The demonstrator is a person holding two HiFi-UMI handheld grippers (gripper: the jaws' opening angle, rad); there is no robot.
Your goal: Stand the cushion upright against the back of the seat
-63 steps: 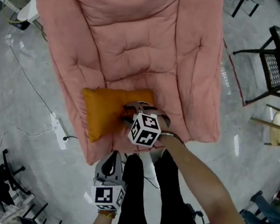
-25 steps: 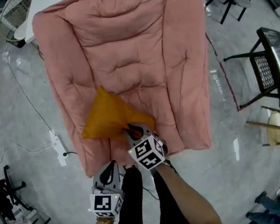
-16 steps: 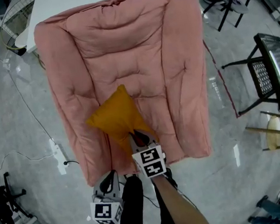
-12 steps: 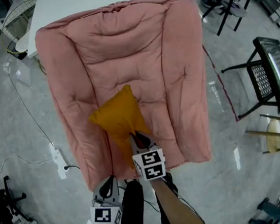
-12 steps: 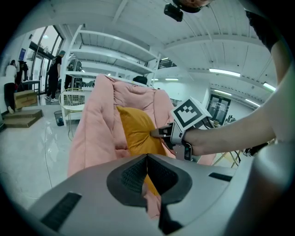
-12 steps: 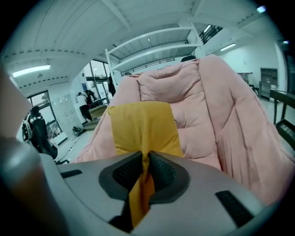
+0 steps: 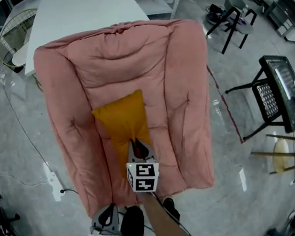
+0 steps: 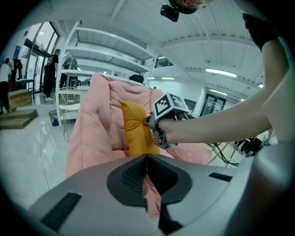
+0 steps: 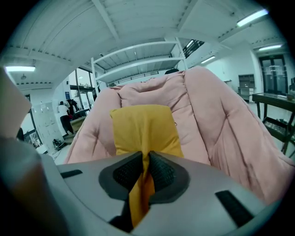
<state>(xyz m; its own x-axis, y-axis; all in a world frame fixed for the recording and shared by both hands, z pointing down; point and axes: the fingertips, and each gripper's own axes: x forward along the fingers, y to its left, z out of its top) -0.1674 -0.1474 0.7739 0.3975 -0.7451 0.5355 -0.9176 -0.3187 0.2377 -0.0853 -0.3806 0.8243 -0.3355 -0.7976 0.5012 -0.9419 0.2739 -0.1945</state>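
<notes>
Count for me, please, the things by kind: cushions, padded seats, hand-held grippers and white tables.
Orange cushion: 1
Pink padded seat: 1
Grippers: 2, the left gripper and the right gripper
White table: 1
Total: 5

The orange cushion (image 7: 121, 121) is held by its near edge in the right gripper (image 7: 134, 142) and lies stretched beyond the fingers, up the pink armchair (image 7: 186, 82). The left gripper (image 7: 110, 207) is seen at the armchair's front edge.

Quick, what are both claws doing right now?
Left claw: closed, not on the cushion.
Right claw: closed, pinching the orange cushion.
</notes>
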